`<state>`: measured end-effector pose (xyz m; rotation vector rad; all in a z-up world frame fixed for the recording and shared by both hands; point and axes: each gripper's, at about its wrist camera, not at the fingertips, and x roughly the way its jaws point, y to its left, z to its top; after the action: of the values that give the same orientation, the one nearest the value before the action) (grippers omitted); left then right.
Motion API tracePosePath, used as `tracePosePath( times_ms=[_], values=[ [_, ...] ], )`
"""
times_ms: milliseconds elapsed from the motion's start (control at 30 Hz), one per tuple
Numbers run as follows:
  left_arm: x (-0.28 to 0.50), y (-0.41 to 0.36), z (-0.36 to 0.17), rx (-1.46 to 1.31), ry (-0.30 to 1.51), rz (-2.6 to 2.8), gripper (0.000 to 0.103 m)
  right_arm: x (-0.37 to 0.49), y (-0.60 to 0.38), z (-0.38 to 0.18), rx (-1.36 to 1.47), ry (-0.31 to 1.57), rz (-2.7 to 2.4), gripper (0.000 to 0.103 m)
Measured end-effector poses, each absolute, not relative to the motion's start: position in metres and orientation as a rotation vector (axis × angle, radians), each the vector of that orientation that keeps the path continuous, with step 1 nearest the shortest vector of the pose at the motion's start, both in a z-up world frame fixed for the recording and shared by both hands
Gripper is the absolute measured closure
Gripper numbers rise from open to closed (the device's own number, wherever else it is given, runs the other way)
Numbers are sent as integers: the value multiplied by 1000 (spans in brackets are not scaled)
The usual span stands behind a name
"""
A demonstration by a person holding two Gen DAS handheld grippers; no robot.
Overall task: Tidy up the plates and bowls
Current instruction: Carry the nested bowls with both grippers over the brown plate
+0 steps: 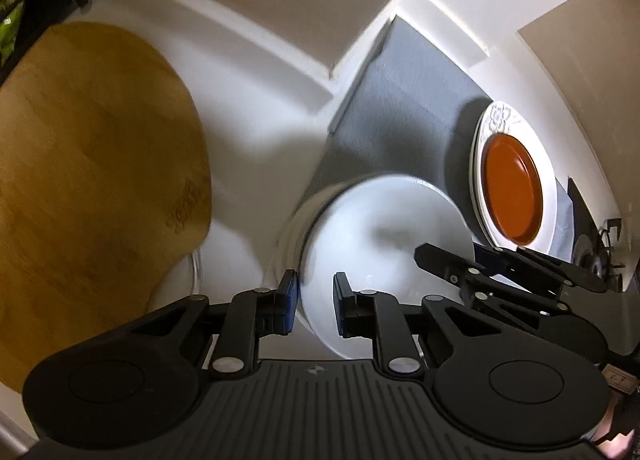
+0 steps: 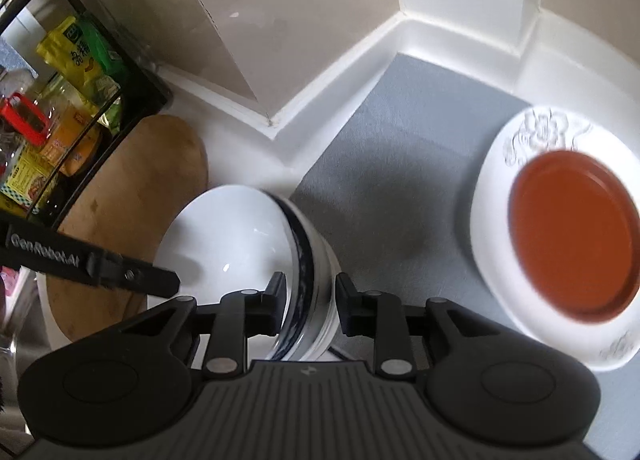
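Left gripper (image 1: pixel 316 304) and right gripper (image 2: pixel 310 302) both part-open, straddling white bowl stack (image 2: pixel 240 248) rim; orange plate (image 2: pixel 576 236) at 3 o'clock.

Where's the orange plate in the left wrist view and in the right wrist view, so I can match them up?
Left wrist: orange plate at right, on stacked white plates.
Right wrist: orange plate at right, on the white plates.
Shared landmark: grey mat under the stack.
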<state>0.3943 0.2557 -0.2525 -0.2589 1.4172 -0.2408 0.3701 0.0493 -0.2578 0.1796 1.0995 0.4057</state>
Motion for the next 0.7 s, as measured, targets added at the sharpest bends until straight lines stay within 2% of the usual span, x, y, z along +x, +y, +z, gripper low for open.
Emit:
tracePosePath(
  times_ms=[233, 267, 333, 533, 700],
  values=[
    [402, 262, -249, -243, 1379, -216, 84, 370, 33, -248, 250, 1062, 397, 69],
    [403, 262, -248, -231, 1372, -217, 83, 369, 32, -246, 255, 1051, 403, 70],
    [408, 261, -248, -229, 1369, -230, 83, 369, 32, -245, 260, 1046, 434, 85],
    [415, 259, -253, -231, 1385, -246, 83, 374, 31, -250, 288, 1061, 432, 85],
    [417, 265, -264, -269, 1419, -247, 74, 377, 23, -260, 360, 1077, 430, 86]
  ],
)
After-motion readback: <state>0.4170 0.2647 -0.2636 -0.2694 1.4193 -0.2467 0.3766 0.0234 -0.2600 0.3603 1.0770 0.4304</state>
